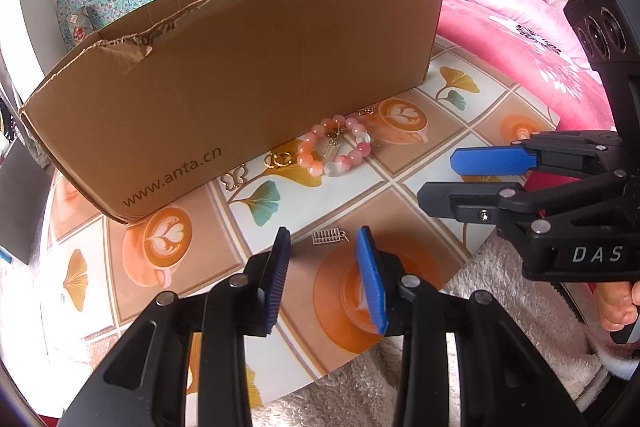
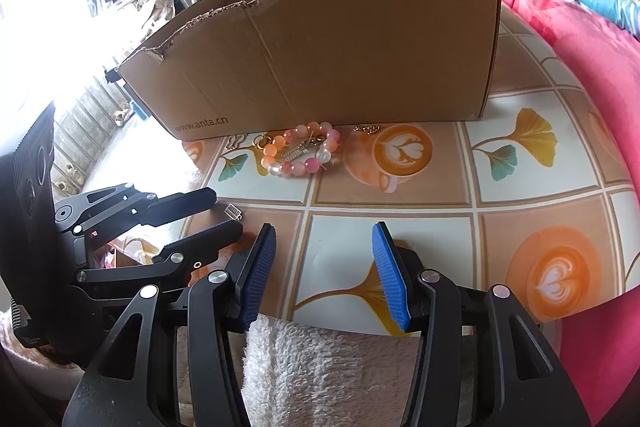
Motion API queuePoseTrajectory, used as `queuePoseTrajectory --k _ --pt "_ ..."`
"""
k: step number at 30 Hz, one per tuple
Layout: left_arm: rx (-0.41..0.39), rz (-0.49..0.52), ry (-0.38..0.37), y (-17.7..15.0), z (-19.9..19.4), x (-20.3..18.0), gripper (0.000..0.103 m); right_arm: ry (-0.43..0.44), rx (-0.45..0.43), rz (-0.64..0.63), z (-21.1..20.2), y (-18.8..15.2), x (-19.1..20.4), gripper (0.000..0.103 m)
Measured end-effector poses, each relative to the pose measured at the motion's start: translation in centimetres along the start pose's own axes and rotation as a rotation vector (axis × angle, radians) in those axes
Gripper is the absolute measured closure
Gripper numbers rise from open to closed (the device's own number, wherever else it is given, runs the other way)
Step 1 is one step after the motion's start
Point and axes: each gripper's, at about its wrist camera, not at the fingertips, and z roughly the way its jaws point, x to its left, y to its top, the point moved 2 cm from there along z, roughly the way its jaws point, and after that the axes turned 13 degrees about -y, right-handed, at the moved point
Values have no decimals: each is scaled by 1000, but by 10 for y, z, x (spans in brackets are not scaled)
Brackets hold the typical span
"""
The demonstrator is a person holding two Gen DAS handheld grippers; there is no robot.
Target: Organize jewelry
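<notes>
Claws both tilted down over my desk (image 2: 400, 203), left claw (image 1: 324, 247) partly open, empty, small silver charm (image 1: 329, 238) just ahead. Right claw (image 2: 324, 239) gapes wider, empty too.

Matt corrugated cardboard box (image 1: 240, 67), glossy glass-like bead bracelet (image 1: 334, 147), shiny patterned tabletop (image 2: 400, 199).

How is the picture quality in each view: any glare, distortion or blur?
Left wrist view: even light, sharp; the cardboard box bows from fisheye distortion. Right wrist view: the window side at left is blown out white, glare washing over the table edge; the bead bracelet stays clear.
</notes>
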Motion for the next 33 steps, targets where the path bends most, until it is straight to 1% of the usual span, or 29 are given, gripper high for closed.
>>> queuePoseTrajectory --k 8,10,17,19,24,28,33 --pt "-9 -5 10 2 2 1 70 9 -1 -4 0 1 -2 56" --pt "-11 -3 12 2 3 1 75 9 0 -5 0 1 -2 56" --pt "-16 9 12 3 4 2 83 -2 5 -9 1 1 0 56" --pt "-16 22 18 3 5 0 91 -5 6 -11 2 2 1 56" --pt "-18 38 33 1 3 0 92 -6 -1 -13 0 5 3 56" --pt "-21 17 41 -1 0 7 92 3 -26 -11 -2 15 6 56" --pt "-29 -10 53 -4 -4 18 92 -21 -55 -18 3 35 9 56"
